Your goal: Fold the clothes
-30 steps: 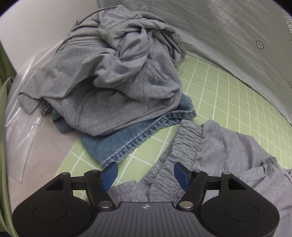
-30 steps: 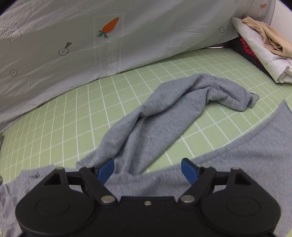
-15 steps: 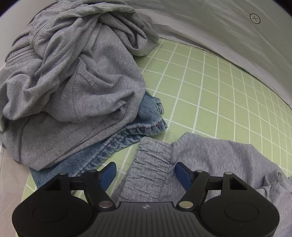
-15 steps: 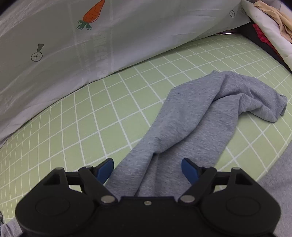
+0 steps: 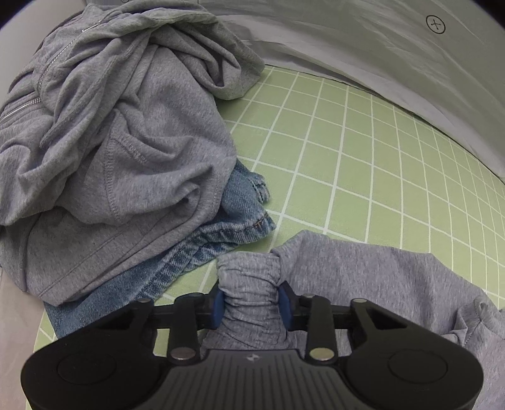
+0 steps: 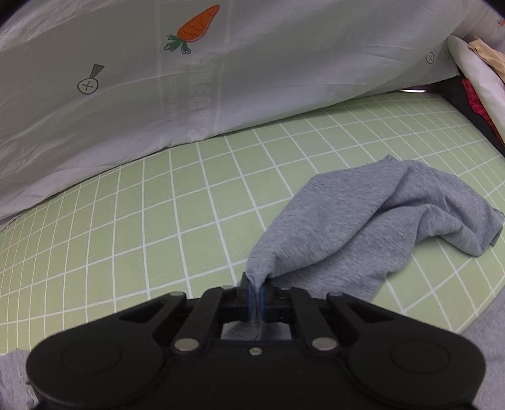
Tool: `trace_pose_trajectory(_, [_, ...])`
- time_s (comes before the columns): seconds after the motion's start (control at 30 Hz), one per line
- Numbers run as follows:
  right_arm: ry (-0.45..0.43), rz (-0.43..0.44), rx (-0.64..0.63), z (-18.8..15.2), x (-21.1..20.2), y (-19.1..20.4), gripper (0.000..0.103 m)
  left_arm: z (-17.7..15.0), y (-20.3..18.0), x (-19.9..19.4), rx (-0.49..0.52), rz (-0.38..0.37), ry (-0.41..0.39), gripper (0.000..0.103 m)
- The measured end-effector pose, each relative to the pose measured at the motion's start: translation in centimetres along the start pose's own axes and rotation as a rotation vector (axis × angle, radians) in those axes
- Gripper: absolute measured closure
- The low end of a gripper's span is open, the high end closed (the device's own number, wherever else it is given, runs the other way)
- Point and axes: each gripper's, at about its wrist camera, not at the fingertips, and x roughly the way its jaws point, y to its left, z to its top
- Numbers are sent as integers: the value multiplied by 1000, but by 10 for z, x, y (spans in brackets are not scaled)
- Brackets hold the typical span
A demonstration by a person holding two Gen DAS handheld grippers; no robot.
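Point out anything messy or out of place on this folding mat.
The grey hoodie lies crumpled in a heap on top of the blue jeans, both unfolded at the green mat's edge. The grey sweatpants are bunched, pinched by the left gripper and right gripper.

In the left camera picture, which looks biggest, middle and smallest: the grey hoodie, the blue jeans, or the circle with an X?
1. Grey hoodie, biggest.
2. Blue jeans, though the hoodie hides most of them.
3. Circle with an X, smallest; it is also farthest away.
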Motion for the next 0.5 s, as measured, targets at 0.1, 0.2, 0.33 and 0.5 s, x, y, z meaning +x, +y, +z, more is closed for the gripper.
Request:
trace_pose_trajectory(0.1, [-117, 1, -16, 20, -20, 0, 99, 7, 1, -9, 2, 3, -44, 90])
trace_pose_trajectory(0.2, [-303, -4, 9, 48, -54, -6, 99, 20, 7, -27, -36, 12, -126, 90])
trace_pose_trajectory(0.33, [-502, -8, 86, 75, -85, -20, 98, 41, 25, -48, -192, -13, -286, 80])
trace_pose_trajectory(0.5, [-384, -93, 41, 74, -70, -19, 51, 36, 35, -43, -221, 10, -222, 47])
